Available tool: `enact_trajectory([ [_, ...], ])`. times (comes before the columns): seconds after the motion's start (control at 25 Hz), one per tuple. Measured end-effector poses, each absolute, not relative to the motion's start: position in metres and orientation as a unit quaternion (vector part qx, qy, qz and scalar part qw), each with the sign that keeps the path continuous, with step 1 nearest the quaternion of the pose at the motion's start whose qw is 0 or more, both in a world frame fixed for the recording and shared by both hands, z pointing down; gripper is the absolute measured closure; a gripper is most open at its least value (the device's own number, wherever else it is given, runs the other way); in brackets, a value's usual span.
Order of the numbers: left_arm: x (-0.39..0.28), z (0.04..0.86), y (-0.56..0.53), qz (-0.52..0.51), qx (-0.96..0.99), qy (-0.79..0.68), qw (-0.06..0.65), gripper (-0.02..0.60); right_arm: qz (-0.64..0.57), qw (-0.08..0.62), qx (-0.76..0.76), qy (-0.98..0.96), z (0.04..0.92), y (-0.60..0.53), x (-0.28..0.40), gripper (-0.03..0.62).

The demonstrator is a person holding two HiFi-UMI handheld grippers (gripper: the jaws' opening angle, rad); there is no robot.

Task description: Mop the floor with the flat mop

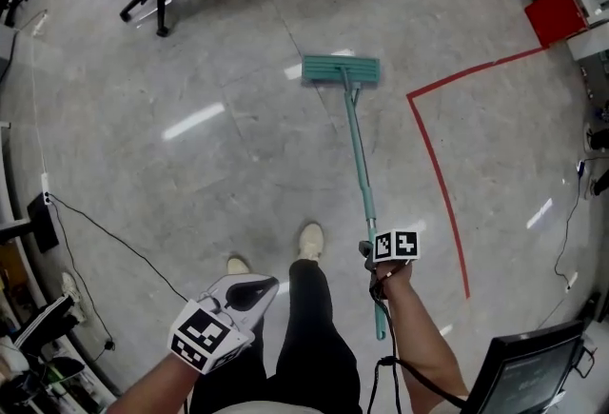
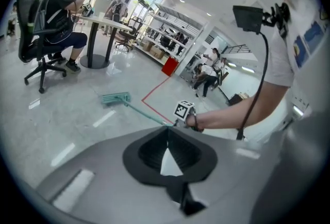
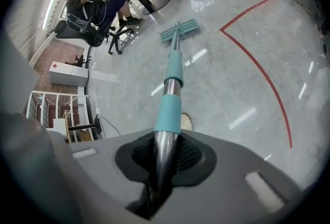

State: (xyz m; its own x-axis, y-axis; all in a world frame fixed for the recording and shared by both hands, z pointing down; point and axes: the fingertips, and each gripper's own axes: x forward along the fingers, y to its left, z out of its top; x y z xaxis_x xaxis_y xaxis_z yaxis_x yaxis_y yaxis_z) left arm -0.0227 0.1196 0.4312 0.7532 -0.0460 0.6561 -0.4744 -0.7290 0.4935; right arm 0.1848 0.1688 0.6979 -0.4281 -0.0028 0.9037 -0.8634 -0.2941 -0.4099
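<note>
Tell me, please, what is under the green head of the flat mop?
Only the grey floor shows around the mop head, which lies flat on it. The patch beneath is covered, so any dirt or water there cannot be seen.

White short-sleeved shirt (image 2: pixel 294 22), blue patches on the chest. Thin black cable (image 2: pixel 262 80) hangs just beside the shirt. Black trousers (image 1: pixel 309 326) below the shirt; pale shoes (image 1: pixel 310 241).
</note>
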Motion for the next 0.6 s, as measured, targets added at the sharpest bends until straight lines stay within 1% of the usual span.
enact_trajectory([
  [0.32,-0.031,0.422,0.144,0.317,0.882,-0.124,0.326,0.578,0.704,0.318,0.414,-0.482,0.669,0.294,0.139,0.549],
  [0.6,-0.050,0.418,0.156,0.322,0.886,-0.105,0.316,0.578,0.708,0.330,0.408,-0.472,0.659,0.370,0.100,0.549],
])
